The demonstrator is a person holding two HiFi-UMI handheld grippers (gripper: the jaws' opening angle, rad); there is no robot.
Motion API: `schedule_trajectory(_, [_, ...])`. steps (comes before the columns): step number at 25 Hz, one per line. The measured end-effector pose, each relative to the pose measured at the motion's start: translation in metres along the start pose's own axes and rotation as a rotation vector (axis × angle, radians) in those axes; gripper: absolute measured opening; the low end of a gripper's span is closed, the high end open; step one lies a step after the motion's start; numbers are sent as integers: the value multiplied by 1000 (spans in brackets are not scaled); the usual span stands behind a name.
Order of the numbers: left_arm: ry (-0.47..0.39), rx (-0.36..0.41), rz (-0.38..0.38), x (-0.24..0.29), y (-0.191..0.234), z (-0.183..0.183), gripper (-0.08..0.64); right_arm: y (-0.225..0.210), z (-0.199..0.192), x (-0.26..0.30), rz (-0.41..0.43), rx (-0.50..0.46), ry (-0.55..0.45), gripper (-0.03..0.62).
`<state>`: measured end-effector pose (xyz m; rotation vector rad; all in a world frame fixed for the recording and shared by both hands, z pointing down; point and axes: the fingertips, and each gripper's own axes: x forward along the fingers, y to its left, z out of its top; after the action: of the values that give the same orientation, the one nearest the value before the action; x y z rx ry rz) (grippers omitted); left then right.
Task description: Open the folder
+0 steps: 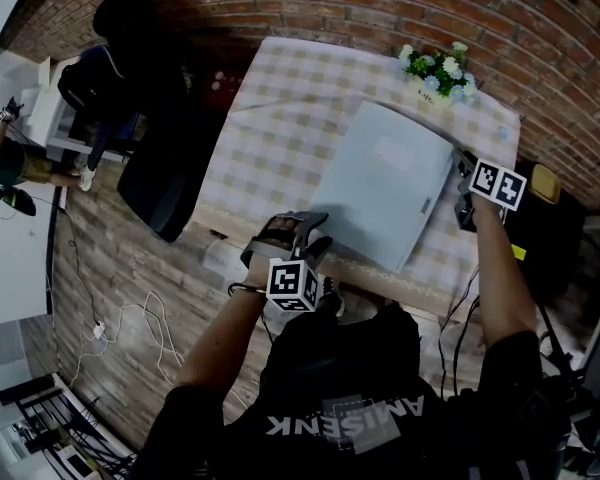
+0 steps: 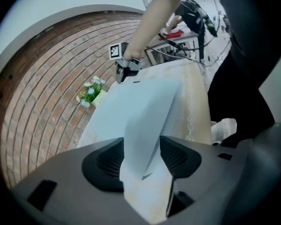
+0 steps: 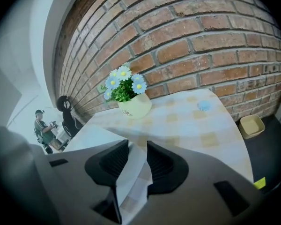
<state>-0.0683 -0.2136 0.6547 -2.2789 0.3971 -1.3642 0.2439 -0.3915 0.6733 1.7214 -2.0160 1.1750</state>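
Observation:
A pale grey-blue folder [image 1: 385, 183] lies shut on the checked tablecloth [image 1: 280, 118]. My left gripper [image 1: 298, 226] is at the folder's near left corner. In the left gripper view the folder [image 2: 140, 111] runs in between the jaws of the left gripper [image 2: 141, 158]; it lies against the left pad, with a gap to the right pad. My right gripper [image 1: 465, 183] is at the folder's right edge. In the right gripper view a corner of the folder [image 3: 91, 137] lies between the jaws of the right gripper [image 3: 137, 161], which stand slightly apart.
A small pot of white flowers [image 1: 438, 73] stands at the table's far right corner by the brick wall. A black chair [image 1: 160, 188] sits left of the table. Cables lie on the wooden floor [image 1: 110, 318]. A yellow tray [image 3: 252, 124] is beyond the table's right edge.

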Motion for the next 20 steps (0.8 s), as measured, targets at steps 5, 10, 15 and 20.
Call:
schedule_trajectory(5, [-22, 122, -3, 8, -5, 8, 235, 1, -1, 0, -5, -23, 9, 154])
schedule_trajectory(10, [-90, 142, 33, 0, 3, 20, 235, 3, -1, 2, 1, -45, 14, 141])
schedule_trajectory(15, [-127, 147, 23, -2, 8, 33, 233, 2, -2, 1, 4, -33, 9, 141])
schedule_trajectory(20, [-199, 14, 29, -10, 13, 34, 225, 3, -2, 2, -2, -40, 15, 141])
